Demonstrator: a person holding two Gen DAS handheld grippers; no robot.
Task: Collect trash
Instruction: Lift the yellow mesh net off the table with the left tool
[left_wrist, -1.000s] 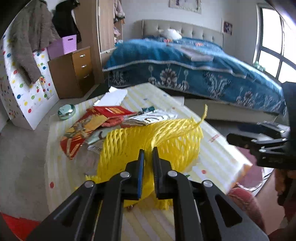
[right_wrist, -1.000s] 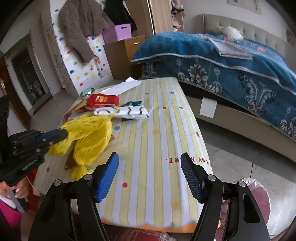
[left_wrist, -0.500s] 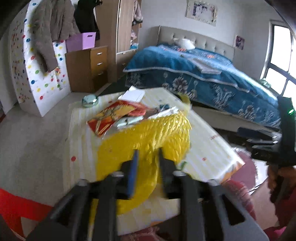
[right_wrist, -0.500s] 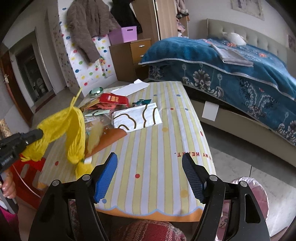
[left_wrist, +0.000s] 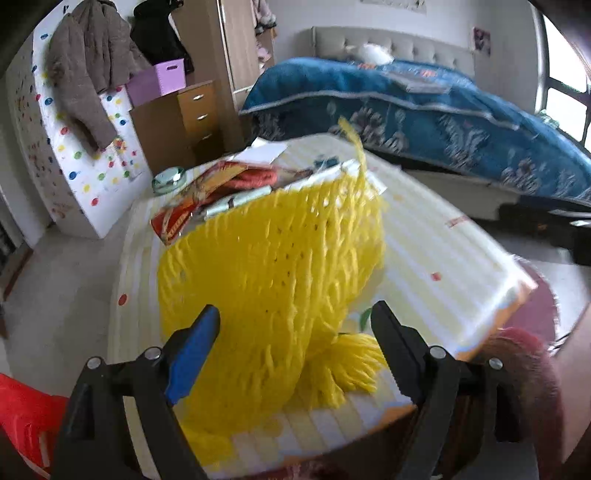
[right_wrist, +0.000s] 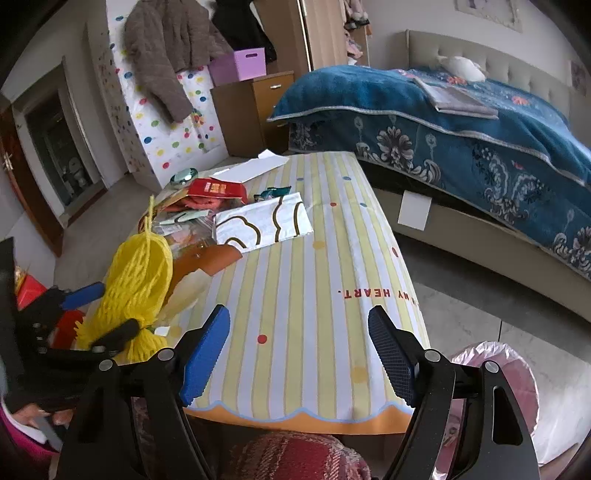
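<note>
A yellow foam fruit net (left_wrist: 273, 258) stands between the spread fingers of the left gripper (left_wrist: 295, 336) at the near left corner of the striped surface (right_wrist: 314, 280), its fringed lower end (left_wrist: 347, 365) bunched by the right-hand finger. The left fingers have just been opening, and their pads stand clear of the net on both sides; whether the net rests on the cloth or hangs free cannot be told, since motion blurs the left wrist view. Behind the net, partly hidden by it, lies a heap of wrappers: a red packet (right_wrist: 216, 189), a white foil wrapper with brown lines (right_wrist: 264, 223), an orange-brown piece (right_wrist: 201, 258) and clear plastic that is hard to make out. A white sheet of paper (right_wrist: 255, 168) and a small round green object (right_wrist: 183, 175) lie at the far end. The right gripper (right_wrist: 297, 350) hovers over the near edge of the surface, fingers released and wide with nothing between them. A pink-lined bin (right_wrist: 517, 391) is cut off behind the right finger. A blue-covered bed (right_wrist: 461, 129) fills the background.
</note>
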